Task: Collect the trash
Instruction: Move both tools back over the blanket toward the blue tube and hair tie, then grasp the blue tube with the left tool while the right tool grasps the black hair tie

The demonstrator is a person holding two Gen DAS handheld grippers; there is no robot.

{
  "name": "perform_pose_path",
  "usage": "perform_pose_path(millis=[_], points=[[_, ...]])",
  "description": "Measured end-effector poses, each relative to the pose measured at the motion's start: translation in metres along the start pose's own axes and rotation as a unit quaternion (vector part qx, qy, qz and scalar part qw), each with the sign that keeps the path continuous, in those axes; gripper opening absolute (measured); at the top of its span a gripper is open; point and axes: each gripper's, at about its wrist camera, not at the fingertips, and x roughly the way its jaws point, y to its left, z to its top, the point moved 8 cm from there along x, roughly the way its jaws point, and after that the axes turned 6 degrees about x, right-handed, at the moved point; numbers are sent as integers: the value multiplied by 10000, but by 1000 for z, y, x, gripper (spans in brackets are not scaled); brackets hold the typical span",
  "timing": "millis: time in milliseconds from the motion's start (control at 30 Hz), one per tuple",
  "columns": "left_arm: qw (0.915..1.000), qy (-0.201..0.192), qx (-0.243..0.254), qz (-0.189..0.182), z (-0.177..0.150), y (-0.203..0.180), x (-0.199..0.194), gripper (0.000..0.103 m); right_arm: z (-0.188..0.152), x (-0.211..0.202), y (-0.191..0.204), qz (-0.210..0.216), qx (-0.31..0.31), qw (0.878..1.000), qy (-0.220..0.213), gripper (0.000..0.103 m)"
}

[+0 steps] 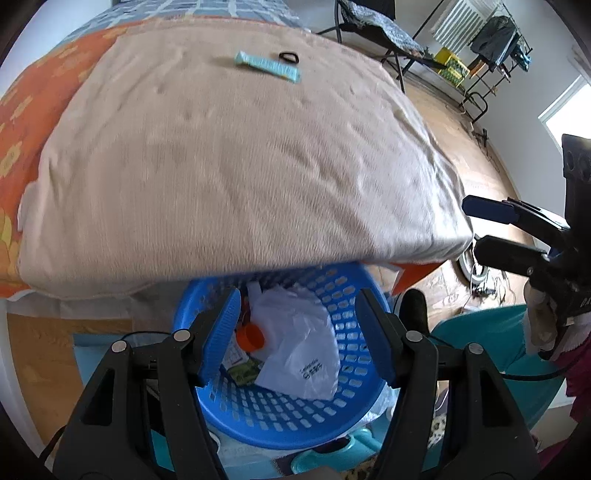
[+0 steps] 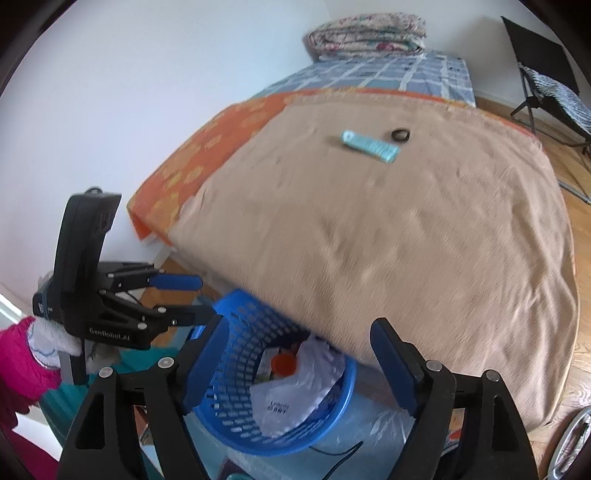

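Observation:
A blue perforated basket [image 1: 343,295] [image 2: 236,339] stands at the foot of the bed and holds a white plastic bag [image 1: 299,350] [image 2: 291,398], an orange cap [image 1: 251,338] [image 2: 283,363] and a green packet [image 1: 243,371]. A light blue wrapper [image 1: 267,66] [image 2: 369,146] lies far back on the beige blanket [image 1: 229,158] [image 2: 406,240], beside a black ring [image 1: 288,56] [image 2: 400,134]. My left gripper [image 1: 299,332] [image 2: 192,299] is open and empty above the basket. My right gripper [image 2: 299,369] [image 1: 476,225] is open and empty near the basket's right side.
The bed has an orange flowered sheet [image 1: 22,110] [image 2: 207,147] and a blue checked cover [image 2: 388,70] with a folded quilt [image 2: 365,33]. A black folding chair [image 1: 373,26] [image 2: 546,81] and a drying rack [image 1: 495,44] stand on the wooden floor [image 1: 476,155].

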Motion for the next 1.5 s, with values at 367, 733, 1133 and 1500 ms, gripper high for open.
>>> perform_pose_path(millis=[367,733,1133,1500], points=[[9987,-348,-287,237,65,13,-6,66,68,-32,-36,-78,422,9964,-725,83],[9932,-701,-920,141,150,36,12,66,133,-21,-77,-56,911,9915,-930,83],[9864,-663,-1506,-22,217,68,75,66,192,25,-126,41,1421,9857,-904,70],[9720,-560,-2257,-338,247,107,127,66,220,78,-156,181,1836,9802,-726,61]])
